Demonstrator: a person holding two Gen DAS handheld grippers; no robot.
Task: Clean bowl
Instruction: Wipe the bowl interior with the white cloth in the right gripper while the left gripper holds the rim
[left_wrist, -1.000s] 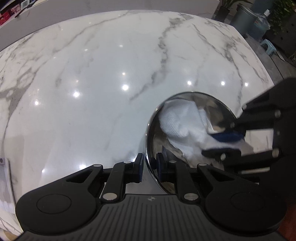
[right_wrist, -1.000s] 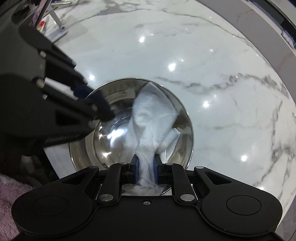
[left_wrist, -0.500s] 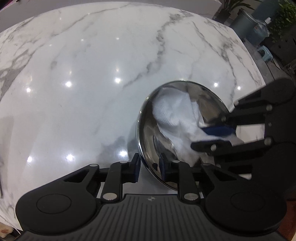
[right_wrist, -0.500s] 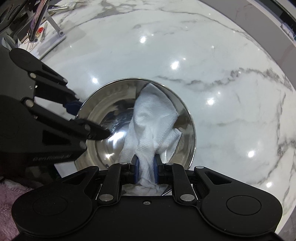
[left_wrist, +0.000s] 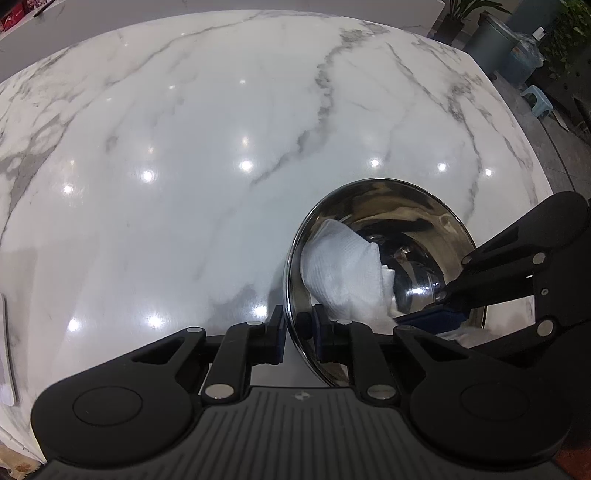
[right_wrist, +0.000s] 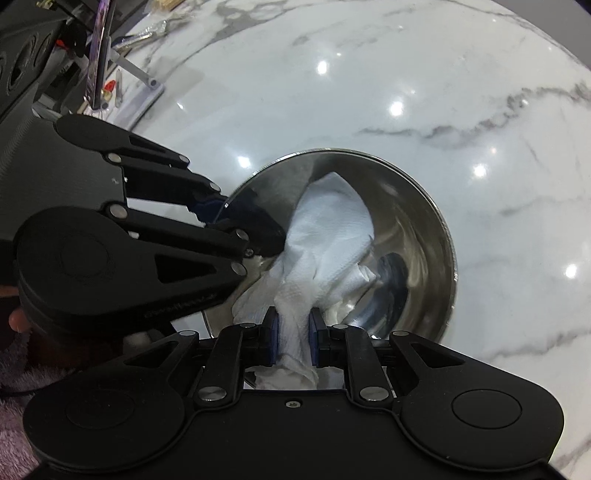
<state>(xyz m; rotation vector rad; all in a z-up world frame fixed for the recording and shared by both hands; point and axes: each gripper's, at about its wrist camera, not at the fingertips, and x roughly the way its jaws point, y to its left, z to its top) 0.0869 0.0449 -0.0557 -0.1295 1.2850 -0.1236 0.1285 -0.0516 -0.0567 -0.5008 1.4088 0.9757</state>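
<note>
A shiny steel bowl (left_wrist: 406, 210) (right_wrist: 417, 206) is tipped up on the white marble table (left_wrist: 184, 184). My left gripper (left_wrist: 299, 332) (right_wrist: 243, 218) has the bowl's near rim between its blue pads, one pad outside and one inside, and its jaws are closing on it. A crumpled white paper towel (left_wrist: 343, 266) (right_wrist: 328, 229) lies against the bowl's inner wall. My right gripper (right_wrist: 293, 334) (left_wrist: 432, 306) is shut on the towel's lower end and reaches into the bowl from the right in the left wrist view.
A stand (right_wrist: 129, 70) with pens and small items sits at the table's far left in the right wrist view. A pink fuzzy sleeve (right_wrist: 14, 354) shows at the bottom left. Beyond the table edge stand a grey bin (left_wrist: 491, 40) and a blue stool (left_wrist: 537, 99).
The right gripper has drawn back and up with the towel, dragging it along the bowl's wall. The bowl now stands more tipped. The left gripper stays on the rim.
</note>
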